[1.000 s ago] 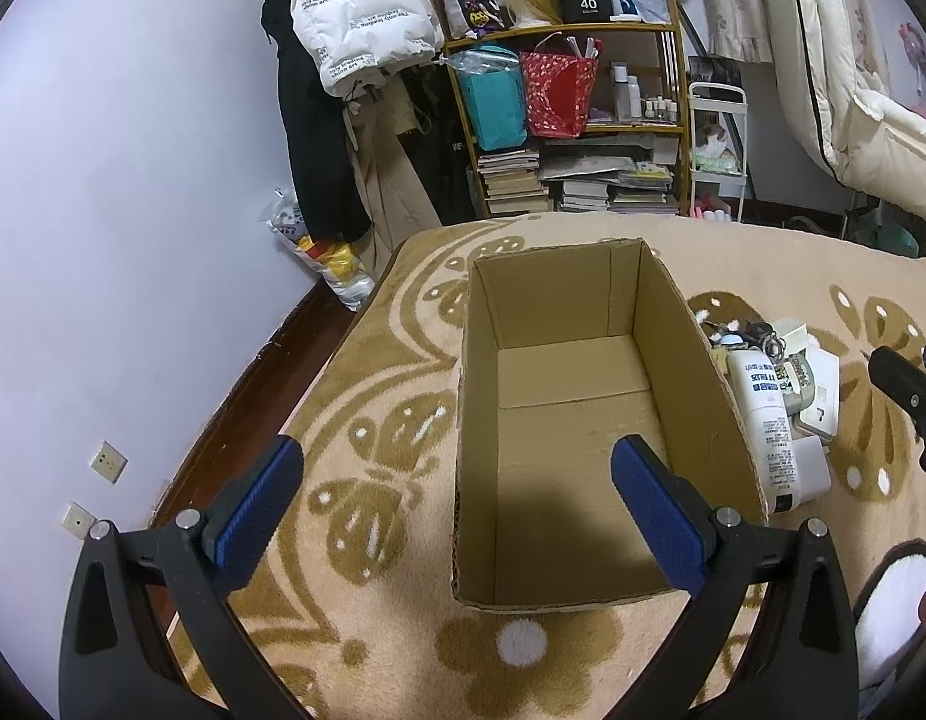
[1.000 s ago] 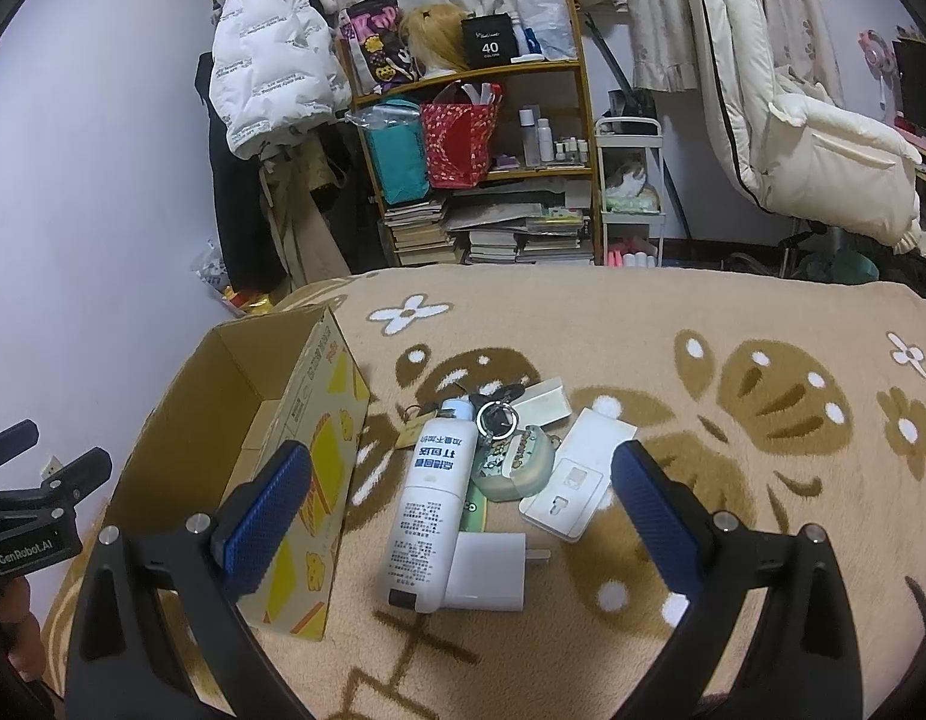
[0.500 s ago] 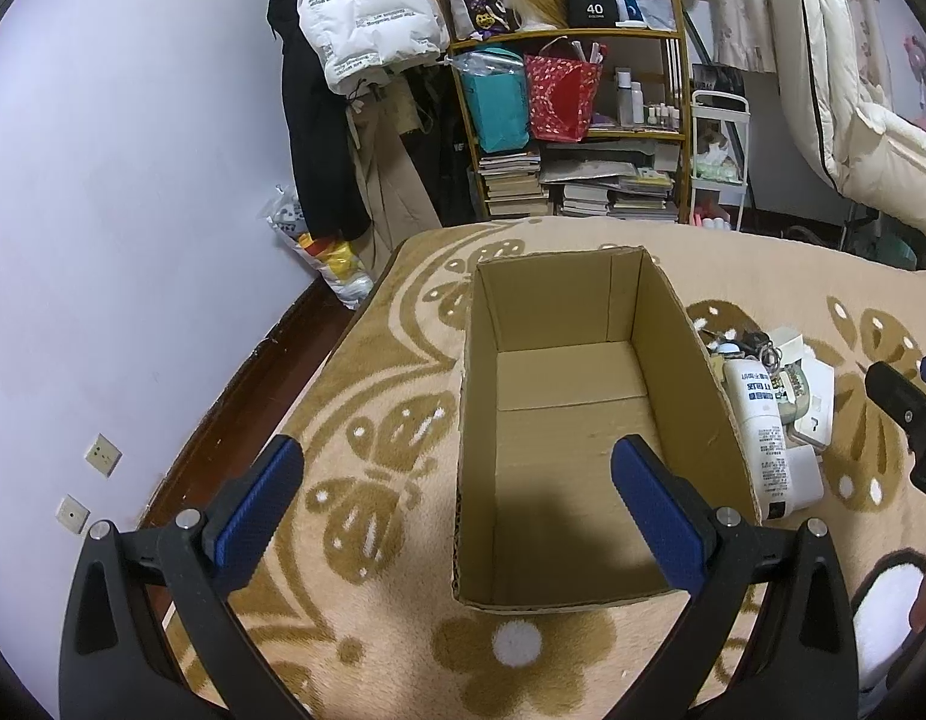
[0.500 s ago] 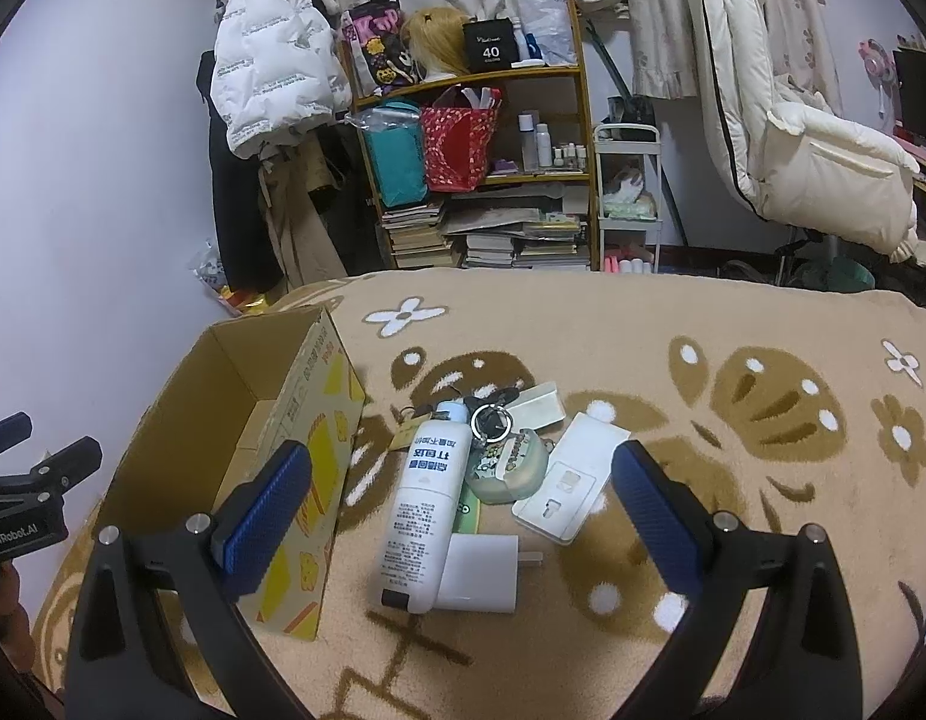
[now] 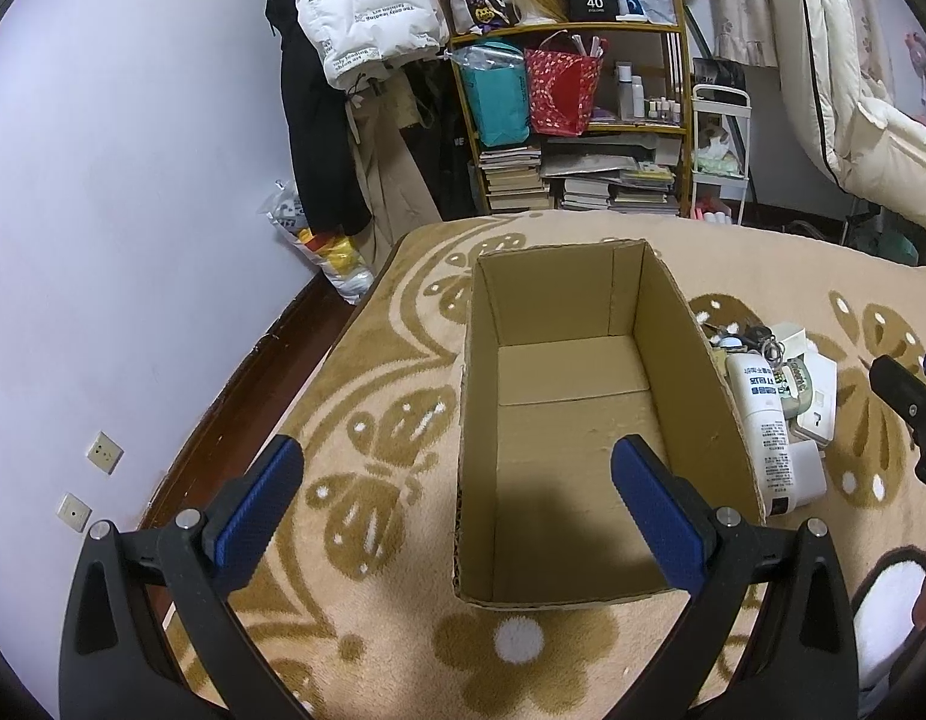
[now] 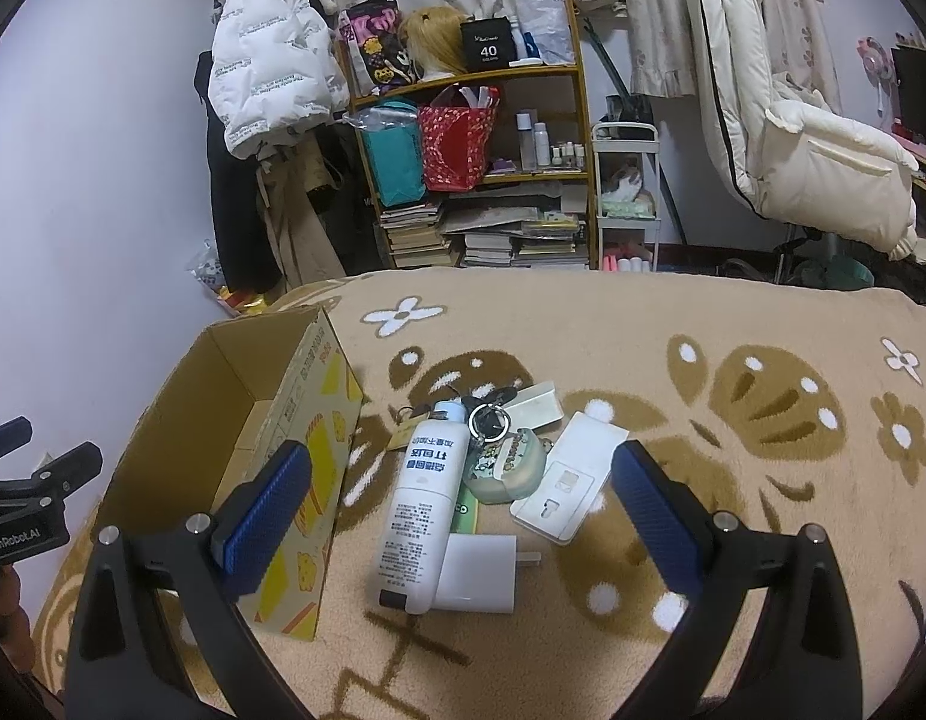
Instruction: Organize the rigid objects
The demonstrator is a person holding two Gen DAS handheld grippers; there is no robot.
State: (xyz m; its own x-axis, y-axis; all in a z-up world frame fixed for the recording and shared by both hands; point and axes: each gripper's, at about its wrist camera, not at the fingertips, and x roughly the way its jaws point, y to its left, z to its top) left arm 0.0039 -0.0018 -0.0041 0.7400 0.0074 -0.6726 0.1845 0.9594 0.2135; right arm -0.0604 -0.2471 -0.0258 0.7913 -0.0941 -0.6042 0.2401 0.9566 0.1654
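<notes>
An empty cardboard box (image 5: 691,360) (image 6: 294,396) stands open on the patterned rug. Right of it lies a small heap: a white bottle (image 6: 426,480) (image 5: 763,414) on its side, a white charger plug (image 6: 481,570), a green round case (image 6: 505,468), a key ring (image 6: 490,420), a flat white device (image 6: 571,474) and a small white tray (image 6: 532,399). My left gripper (image 5: 456,498) hovers open above the box's near end, holding nothing. My right gripper (image 6: 463,510) hangs open above the heap, nothing between its fingers.
A beige rug with brown flowers (image 6: 733,396) covers the floor. A crowded shelf unit (image 6: 481,168) with books and bags stands at the back, jackets (image 6: 270,60) hang beside it. A purple wall (image 5: 102,180) and dark floor strip run along the left.
Both views have pulled back and risen slightly; the box and heap appear a bit farther. Nothing was grasped and both grippers stay open.
</notes>
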